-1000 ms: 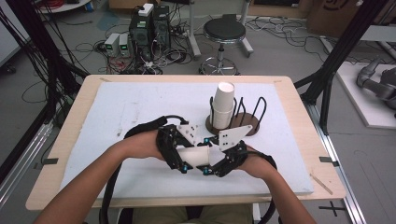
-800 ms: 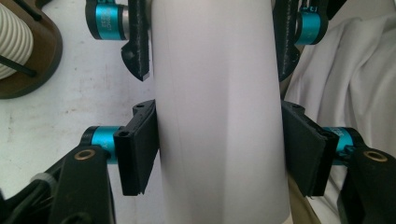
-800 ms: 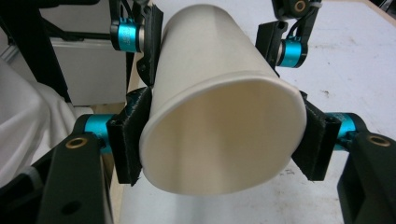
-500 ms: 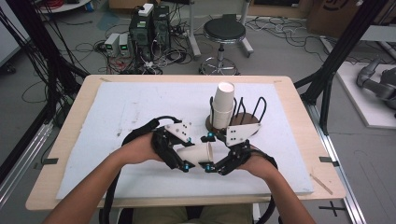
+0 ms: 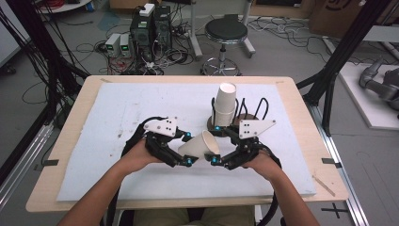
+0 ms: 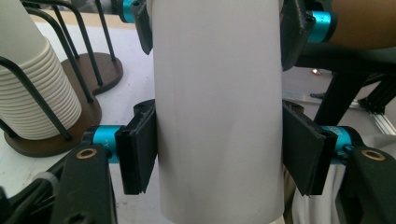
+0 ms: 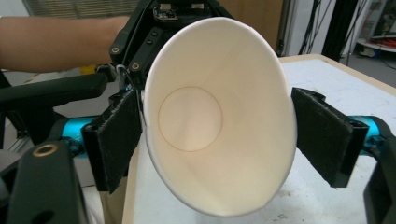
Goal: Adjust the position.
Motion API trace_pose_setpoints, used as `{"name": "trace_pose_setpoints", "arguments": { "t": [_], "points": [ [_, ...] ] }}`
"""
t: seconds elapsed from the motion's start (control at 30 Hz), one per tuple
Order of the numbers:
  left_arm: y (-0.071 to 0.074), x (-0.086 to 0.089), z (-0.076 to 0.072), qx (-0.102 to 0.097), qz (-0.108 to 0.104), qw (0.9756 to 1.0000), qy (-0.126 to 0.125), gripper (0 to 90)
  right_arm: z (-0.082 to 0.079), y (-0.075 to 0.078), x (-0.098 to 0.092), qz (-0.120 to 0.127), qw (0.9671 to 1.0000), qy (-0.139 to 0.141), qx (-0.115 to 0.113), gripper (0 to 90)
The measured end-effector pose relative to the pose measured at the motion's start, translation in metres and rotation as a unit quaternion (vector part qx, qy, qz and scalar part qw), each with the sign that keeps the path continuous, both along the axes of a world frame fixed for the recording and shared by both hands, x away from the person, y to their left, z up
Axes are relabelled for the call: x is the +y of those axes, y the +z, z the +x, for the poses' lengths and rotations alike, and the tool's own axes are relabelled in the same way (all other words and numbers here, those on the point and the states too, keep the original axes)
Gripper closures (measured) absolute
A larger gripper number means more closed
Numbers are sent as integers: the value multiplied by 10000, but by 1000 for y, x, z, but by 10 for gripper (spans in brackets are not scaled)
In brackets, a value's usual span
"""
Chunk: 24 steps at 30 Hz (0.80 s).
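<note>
A white paper cup lies on its side above the white mat, its mouth turned toward my right gripper. My left gripper is shut on the cup's body; its jaws have just been closing, and in the left gripper view both pads press on the cup. In the right gripper view the cup's open mouth sits between the pads of my right gripper. Those jaws have just been opening and stand wide beside the rim, with a small gap on one side.
A stack of paper cups stands in a black wire rack on a brown base just behind the grippers, seen also in the left gripper view. The white mat covers the wooden table.
The left gripper has closed on the cup and carried it slightly left and down. The right gripper's jaws have spread off the cup. The cup's mouth now shows toward the right gripper.
</note>
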<state>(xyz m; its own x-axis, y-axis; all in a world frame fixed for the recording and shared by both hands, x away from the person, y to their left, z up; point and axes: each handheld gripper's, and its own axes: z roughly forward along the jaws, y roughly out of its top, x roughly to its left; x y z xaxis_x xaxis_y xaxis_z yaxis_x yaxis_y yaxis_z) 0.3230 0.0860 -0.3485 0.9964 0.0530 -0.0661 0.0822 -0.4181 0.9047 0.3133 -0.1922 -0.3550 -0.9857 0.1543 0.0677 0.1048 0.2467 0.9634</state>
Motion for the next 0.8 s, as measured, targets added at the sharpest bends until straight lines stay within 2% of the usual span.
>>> {"name": "trace_pose_setpoints", "arguments": {
  "t": [0.23, 0.3, 0.33, 0.47, 0.53, 0.63, 0.7, 0.73, 0.8],
  "points": [
    [-7, -2, -4, -87, -302, 9995, -69, 346, 2, -2, 2, -133, 9999, 3, 42, 186],
    [-7, -1, -3, -131, -272, 9995, -129, 353, 1, -2, 3, -117, 9998, 130, 31, 261],
    [-9, -1, -4, -83, -321, 9994, -108, 353, 1, -2, 3, -123, 9998, 156, 10, 265],
    [-9, -2, -5, -108, -159, 9997, -126, 357, 1, -2, 2, -229, 9994, 241, -28, 290],
    [-9, -4, -5, -80, 40, 9999, -122, 354, 1, -2, 2, -289, 9992, 279, -43, 295],
    [-7, -8, -8, -204, 437, 9988, -27, 318, 0, -3, 6, -495, 9983, 286, -102, 294],
    [-5, -12, -10, -284, 764, 9967, 38, 239, -1, -4, 8, -582, 9978, 289, -128, 294],
    [-3, -15, -11, -413, 989, 9942, 5, 238, 0, -4, 9, -605, 9976, 309, -166, 294],
    [-2, -19, -13, -470, 1190, 9918, -59, 239, -1, -5, 11, -727, 9968, 279, -182, 293]
  ]
}}
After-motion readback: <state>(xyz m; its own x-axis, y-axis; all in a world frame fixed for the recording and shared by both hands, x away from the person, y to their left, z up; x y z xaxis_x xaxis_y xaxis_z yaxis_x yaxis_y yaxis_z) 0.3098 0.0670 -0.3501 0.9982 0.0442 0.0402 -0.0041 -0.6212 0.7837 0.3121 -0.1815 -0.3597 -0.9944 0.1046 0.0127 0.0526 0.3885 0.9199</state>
